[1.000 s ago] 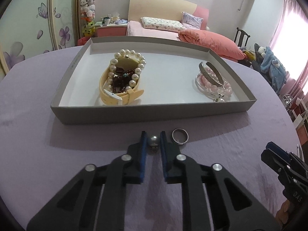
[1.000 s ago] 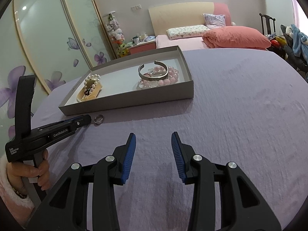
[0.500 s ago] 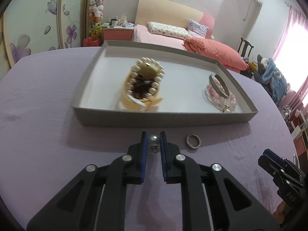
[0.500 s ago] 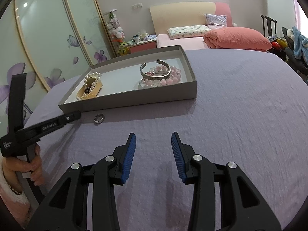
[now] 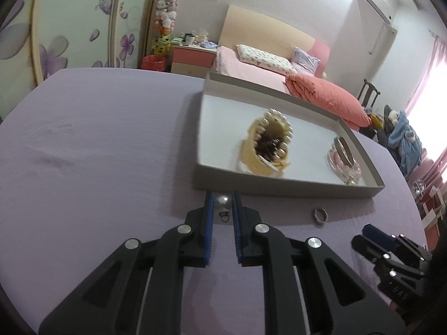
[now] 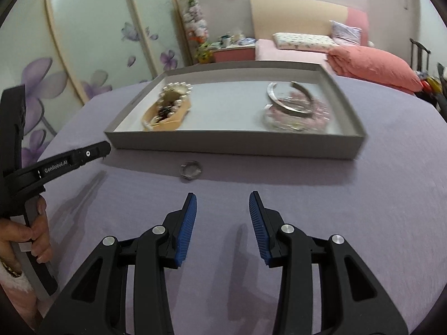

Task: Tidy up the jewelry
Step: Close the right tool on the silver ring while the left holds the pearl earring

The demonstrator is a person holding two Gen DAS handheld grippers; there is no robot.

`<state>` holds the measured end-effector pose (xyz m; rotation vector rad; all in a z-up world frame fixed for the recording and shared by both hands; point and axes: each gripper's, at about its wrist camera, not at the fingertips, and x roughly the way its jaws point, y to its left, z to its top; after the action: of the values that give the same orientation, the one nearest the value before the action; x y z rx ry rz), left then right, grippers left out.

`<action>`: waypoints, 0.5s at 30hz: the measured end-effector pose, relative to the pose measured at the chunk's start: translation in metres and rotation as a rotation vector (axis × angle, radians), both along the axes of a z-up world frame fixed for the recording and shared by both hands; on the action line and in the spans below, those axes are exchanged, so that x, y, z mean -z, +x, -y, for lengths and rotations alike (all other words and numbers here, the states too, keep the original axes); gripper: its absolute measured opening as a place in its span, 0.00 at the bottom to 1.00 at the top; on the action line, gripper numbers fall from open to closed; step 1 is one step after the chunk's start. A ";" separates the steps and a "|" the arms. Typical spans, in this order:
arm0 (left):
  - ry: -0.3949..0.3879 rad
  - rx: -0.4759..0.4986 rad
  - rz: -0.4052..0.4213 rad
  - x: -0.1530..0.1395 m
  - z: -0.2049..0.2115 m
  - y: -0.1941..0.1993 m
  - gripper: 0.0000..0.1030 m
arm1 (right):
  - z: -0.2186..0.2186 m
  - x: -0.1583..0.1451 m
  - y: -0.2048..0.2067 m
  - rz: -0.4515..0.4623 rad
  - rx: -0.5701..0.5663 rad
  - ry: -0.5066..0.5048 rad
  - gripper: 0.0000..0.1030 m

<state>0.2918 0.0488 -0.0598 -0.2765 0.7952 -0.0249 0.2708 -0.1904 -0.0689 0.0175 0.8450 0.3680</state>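
The left hand-held gripper (image 5: 223, 203) is clamped narrow on a pearl earring (image 5: 222, 202); the pearl sits betw. the blue pads (image 5: 209, 209), w/ its small metal clasp hanging just below. The piece is held just in front of the near wall of the grey tray (image 5: 279, 185), near its left corner. To do this step well, the grip is best kept steady and light, since a round pearl can prob. squirt out if squeezed harder. The tips should be lifted over the wall before any release, and the earring set on bare tray floor, apart from the pearl bracelet and cream watch (image 5: 269, 146) and the silver bangle on pink beads (image 5: 343, 156).

The right hand-held gripper (image 6: 223, 216) is empty, jaws partly apart, hovering over the purple-covered counter (image 6: 363, 209). The silver ring (image 6: 190, 169) lies on the cloth just beyond it, near the tray's front wall; it is likely the next pick, so the jaws should straddle it squarely.

Vs. a second ago: the left view has swung, so the tray is now seen off to the right, not centred. In the right view the ring is now nearly straight ahead, and the tray is closer. The earring grip is unchanged.
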 end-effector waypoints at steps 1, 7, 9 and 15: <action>-0.003 -0.006 0.003 -0.001 -0.003 0.000 0.13 | -0.006 0.001 0.002 -0.004 -0.010 -0.011 0.42; -0.038 -0.045 0.013 -0.001 -0.023 0.001 0.13 | -0.036 0.005 0.018 -0.019 -0.053 -0.075 0.43; -0.045 -0.050 0.012 0.000 -0.027 0.000 0.13 | -0.044 0.007 0.023 -0.021 -0.056 -0.105 0.43; -0.041 -0.049 0.013 0.001 -0.028 0.000 0.13 | -0.053 0.009 0.029 -0.010 -0.066 -0.150 0.23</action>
<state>0.2921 0.0767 -0.0609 -0.3338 0.7757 0.0031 0.3001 -0.1374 -0.0780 -0.1477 0.8825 0.3655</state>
